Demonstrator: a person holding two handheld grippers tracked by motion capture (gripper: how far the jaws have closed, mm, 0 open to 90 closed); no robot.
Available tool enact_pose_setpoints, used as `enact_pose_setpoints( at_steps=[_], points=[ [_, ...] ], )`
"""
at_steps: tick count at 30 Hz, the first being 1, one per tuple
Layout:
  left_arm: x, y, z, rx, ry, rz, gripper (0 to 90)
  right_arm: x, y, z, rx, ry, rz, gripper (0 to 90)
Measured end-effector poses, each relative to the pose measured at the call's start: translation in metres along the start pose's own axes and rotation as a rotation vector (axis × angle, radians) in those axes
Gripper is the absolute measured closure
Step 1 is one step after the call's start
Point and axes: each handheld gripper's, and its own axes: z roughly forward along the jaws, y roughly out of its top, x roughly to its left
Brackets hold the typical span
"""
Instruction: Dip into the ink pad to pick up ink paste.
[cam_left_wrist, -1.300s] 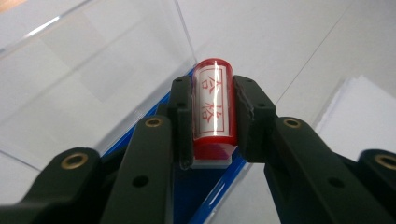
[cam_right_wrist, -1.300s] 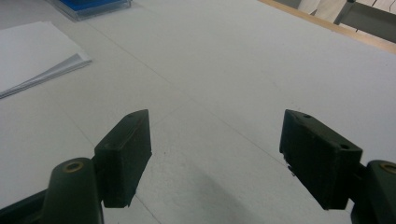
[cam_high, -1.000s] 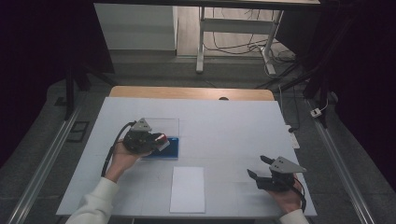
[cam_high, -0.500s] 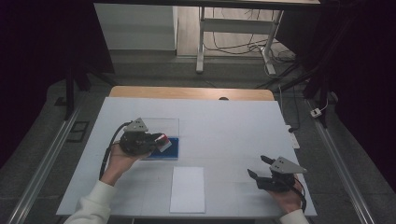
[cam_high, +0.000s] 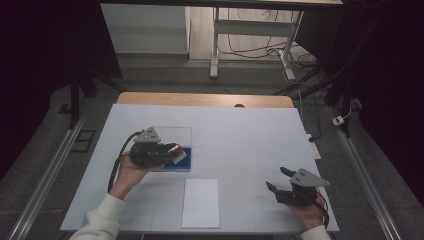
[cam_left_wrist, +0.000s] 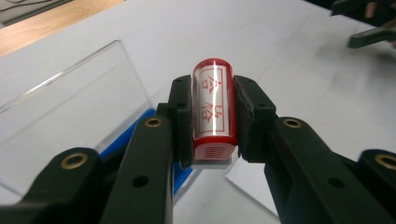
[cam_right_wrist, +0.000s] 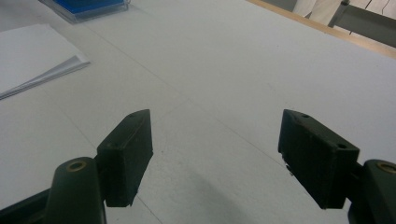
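My left gripper (cam_left_wrist: 212, 116) is shut on a red cylindrical stamp (cam_left_wrist: 213, 107) with a white label and red characters. In the high view that left gripper (cam_high: 175, 151) holds the red stamp (cam_high: 178, 151) over a blue ink pad (cam_high: 182, 164) in a clear lidded case (cam_high: 172, 135) at the table's left. The clear lid (cam_left_wrist: 70, 107) stands open behind the stamp. My right gripper (cam_high: 278, 179) rests near the table's front right, open, nothing between its pads (cam_right_wrist: 128, 149). A white sheet of paper (cam_high: 200, 202) lies at the front middle.
The white table top (cam_high: 240, 140) spreads between the two hands. Its wooden far edge (cam_high: 205, 99) runs along the back. Cables and metal frame legs (cam_high: 215, 45) stand on the floor beyond. The paper's corner (cam_right_wrist: 37, 56) and the blue pad case (cam_right_wrist: 88, 7) lie left of my right gripper.
The left hand has shifted slightly with the stamp over the pad case. The right hand has kept still.
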Motion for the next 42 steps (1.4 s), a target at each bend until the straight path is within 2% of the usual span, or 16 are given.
enact_pose_setpoints(
  at_steps=[3, 6, 10, 11, 14, 19, 30, 31, 35, 38, 42],
  points=[
    [0.006, -0.002, 0.006, 0.018, 0.021, -0.011, 70.1, 0.0, 0.0, 0.001, 0.001, 0.001, -0.002, 25.7],
    [0.016, -0.006, 0.02, 0.064, 0.076, -0.012, 70.1, 0.001, 0.0, 0.002, 0.01, 0.0, -0.001, 25.7],
    [0.024, -0.009, 0.028, 0.085, 0.081, -0.031, 70.2, 0.001, -0.001, 0.002, 0.019, -0.005, -0.002, 25.7],
    [0.027, -0.01, 0.032, 0.109, 0.095, -0.033, 70.2, 0.001, -0.001, 0.002, 0.019, 0.0, -0.002, 25.8],
    [0.031, -0.012, 0.038, 0.131, 0.091, -0.045, 70.3, 0.001, -0.002, 0.002, 0.019, 0.003, 0.0, 25.7],
    [0.034, -0.014, 0.047, 0.164, 0.094, -0.044, 70.3, 0.001, -0.002, 0.001, 0.021, -0.002, -0.003, 25.8],
    [0.036, -0.016, 0.054, 0.208, 0.098, -0.037, 70.4, 0.001, -0.003, 0.001, 0.024, -0.003, 0.002, 25.8],
    [0.036, -0.017, 0.056, 0.225, 0.096, -0.036, 70.4, 0.001, -0.003, 0.002, 0.023, -0.002, 0.003, 25.8],
    [0.036, -0.017, 0.057, 0.23, 0.097, -0.038, 70.4, 0.0, -0.003, 0.002, 0.024, -0.002, 0.003, 25.8],
    [0.034, -0.017, 0.057, 0.243, 0.109, -0.032, 70.6, 0.001, -0.003, 0.001, 0.024, -0.002, 0.002, 25.8],
    [0.026, -0.015, 0.061, 0.275, 0.156, 0.003, 70.8, 0.001, -0.002, 0.001, 0.025, -0.002, -0.003, 25.8]
  ],
)
